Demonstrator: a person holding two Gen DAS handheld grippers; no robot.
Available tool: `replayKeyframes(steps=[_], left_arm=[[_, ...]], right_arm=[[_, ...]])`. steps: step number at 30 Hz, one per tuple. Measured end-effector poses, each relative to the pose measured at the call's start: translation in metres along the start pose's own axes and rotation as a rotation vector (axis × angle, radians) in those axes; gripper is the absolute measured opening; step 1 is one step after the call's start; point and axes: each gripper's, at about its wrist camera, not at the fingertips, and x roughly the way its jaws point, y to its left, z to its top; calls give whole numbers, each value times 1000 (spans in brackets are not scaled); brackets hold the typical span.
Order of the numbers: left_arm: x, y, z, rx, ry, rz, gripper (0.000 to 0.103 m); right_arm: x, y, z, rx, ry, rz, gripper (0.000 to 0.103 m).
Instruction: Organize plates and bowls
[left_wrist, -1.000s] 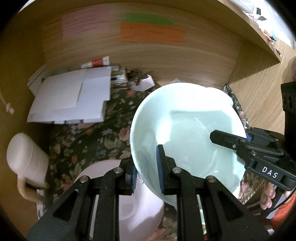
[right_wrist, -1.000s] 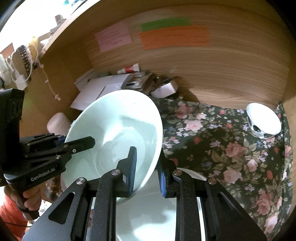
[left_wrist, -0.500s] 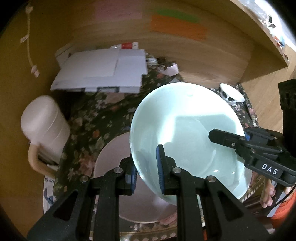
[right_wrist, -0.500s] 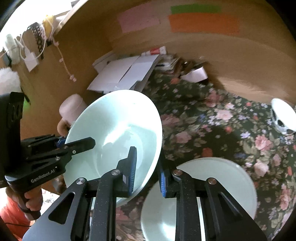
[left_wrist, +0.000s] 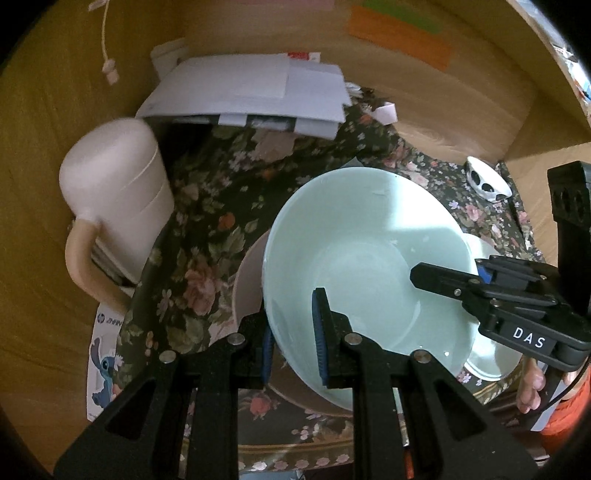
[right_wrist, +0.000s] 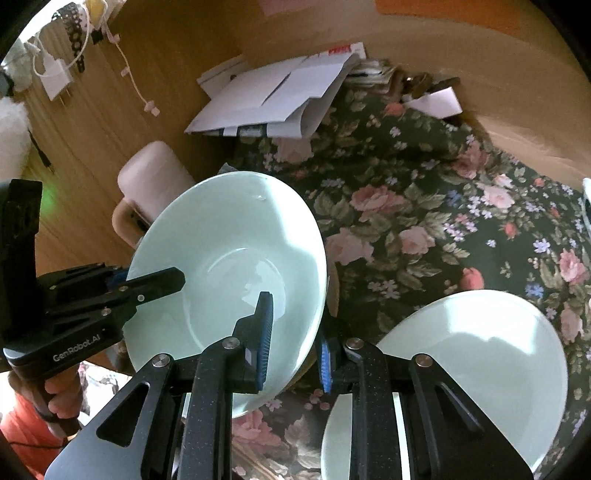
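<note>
A pale green bowl (left_wrist: 365, 258) is held in the air between both grippers. My left gripper (left_wrist: 291, 343) is shut on its near rim, and it also shows in the right wrist view (right_wrist: 147, 288) at the bowl's left rim. My right gripper (right_wrist: 293, 343) is shut on the bowl (right_wrist: 229, 254) at its right rim, and it also shows in the left wrist view (left_wrist: 443, 280). A pinkish plate (left_wrist: 247, 288) lies under the bowl on the floral cloth. A pale green plate (right_wrist: 476, 354) lies to the right.
A white jug with a handle (left_wrist: 114, 206) stands at the left. A stack of white papers (left_wrist: 251, 92) lies at the back. A small white dish (left_wrist: 487, 181) sits at the back right. Wooden walls (left_wrist: 44, 147) enclose the floral cloth (right_wrist: 424, 206).
Both grippers have carried the bowl left and lower, from over the green plate to over the pinkish plate. The jug and papers now appear closer.
</note>
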Motion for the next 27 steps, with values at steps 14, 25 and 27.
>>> replayKeyframes(steps=[14, 25, 27], left_arm=[[6, 14, -9, -20, -5, 6, 18], [9, 13, -11, -23, 2, -9, 18], [8, 14, -10, -28, -1, -12, 18]], right_arm=[[4, 1, 2, -30, -2, -35, 22], [-10, 10, 4, -107, -44, -112, 28], [-11, 10, 5, -119, -40, -101, 28]])
